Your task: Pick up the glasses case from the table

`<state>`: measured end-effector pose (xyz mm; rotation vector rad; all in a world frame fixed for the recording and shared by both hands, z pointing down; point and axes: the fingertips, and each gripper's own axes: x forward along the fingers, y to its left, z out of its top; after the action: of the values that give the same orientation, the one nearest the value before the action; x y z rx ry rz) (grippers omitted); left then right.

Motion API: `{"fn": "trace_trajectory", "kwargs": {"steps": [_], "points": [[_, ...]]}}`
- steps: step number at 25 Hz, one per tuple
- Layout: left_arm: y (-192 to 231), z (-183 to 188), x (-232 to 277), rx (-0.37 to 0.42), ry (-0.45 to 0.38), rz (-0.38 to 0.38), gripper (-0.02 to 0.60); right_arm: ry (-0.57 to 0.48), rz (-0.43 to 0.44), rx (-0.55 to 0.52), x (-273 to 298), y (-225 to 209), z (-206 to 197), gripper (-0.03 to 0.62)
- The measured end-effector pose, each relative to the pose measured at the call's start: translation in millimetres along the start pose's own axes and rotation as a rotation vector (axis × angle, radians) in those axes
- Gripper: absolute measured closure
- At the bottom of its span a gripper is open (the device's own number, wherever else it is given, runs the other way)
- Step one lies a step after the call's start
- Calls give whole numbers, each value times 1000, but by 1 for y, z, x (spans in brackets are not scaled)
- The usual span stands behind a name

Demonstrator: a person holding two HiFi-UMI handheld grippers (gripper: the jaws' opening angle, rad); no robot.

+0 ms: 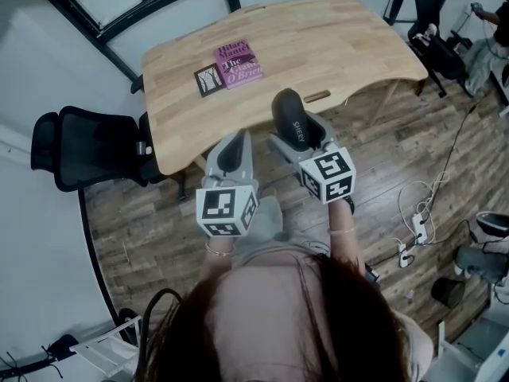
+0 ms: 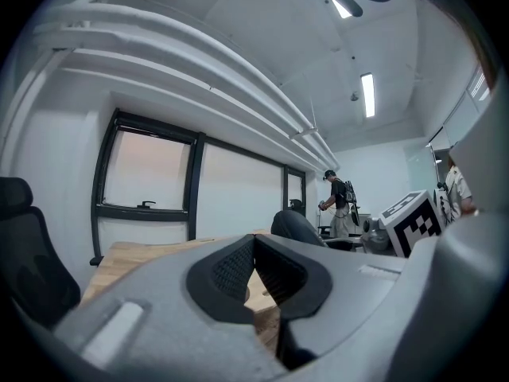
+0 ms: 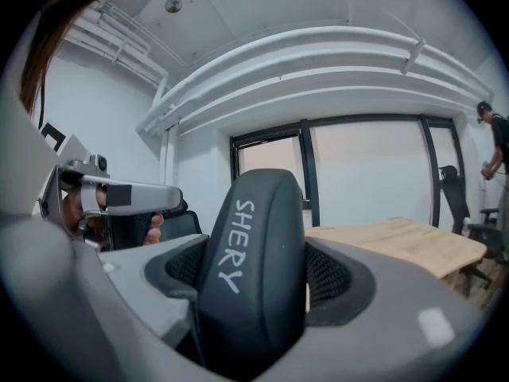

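Glasses case [image 1: 292, 121], dark, white "SHERY" lettering, clamped upright between the jaws of the right claw [image 1: 297, 136] and held in the air off the wooden surface [image 1: 342, 38], over its near edge in the head view. Right gripper view: case [image 3: 251, 267] fills the middle, both pads pressed on its sides, its lower end hidden down inside the claw [image 3: 254, 275]. Left claw [image 1: 231, 154] sits just beside the right one, nothing in it; left gripper view shows its pads [image 2: 231, 270] meeting at the tips with only a narrow wedge of gap below. Head view can't show either jaw state clearly, marker cubes [image 1: 227, 209] and the person's head cover the handles. Only the head view shows a purple book [image 1: 237, 62] with a black-and-white card [image 1: 209, 79] touching its left edge, far side of the surface, well apart from the case, plus a black office chair [image 1: 87, 146] at left. The left gripper view picks up a standing person [image 2: 338, 201] far back, small and hard to make out.
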<state>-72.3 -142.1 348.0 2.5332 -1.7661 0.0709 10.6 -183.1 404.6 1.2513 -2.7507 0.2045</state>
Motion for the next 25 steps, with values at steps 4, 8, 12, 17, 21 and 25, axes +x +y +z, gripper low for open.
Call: {"fn": "trace_trajectory", "kwargs": {"steps": [4,8,12,17,21,25], "points": [[-8,2,-10,6,-4,0,575,-22,-4,-1,-14,5,4,224],[-17,2,-20,10,-11,0,577,-43,-8,-11,-29,10,9,224],[-26,4,-28,17,-17,-4,577,-61,-16,-14,-43,14,12,224],[-32,5,-37,23,-21,-7,577,-83,-28,-21,-57,17,17,224],[-38,5,-43,27,-25,-10,577,-97,-36,-21,-67,19,19,224],[-41,4,-50,24,-27,-9,577,-104,-35,-26,-76,26,19,224]]}}
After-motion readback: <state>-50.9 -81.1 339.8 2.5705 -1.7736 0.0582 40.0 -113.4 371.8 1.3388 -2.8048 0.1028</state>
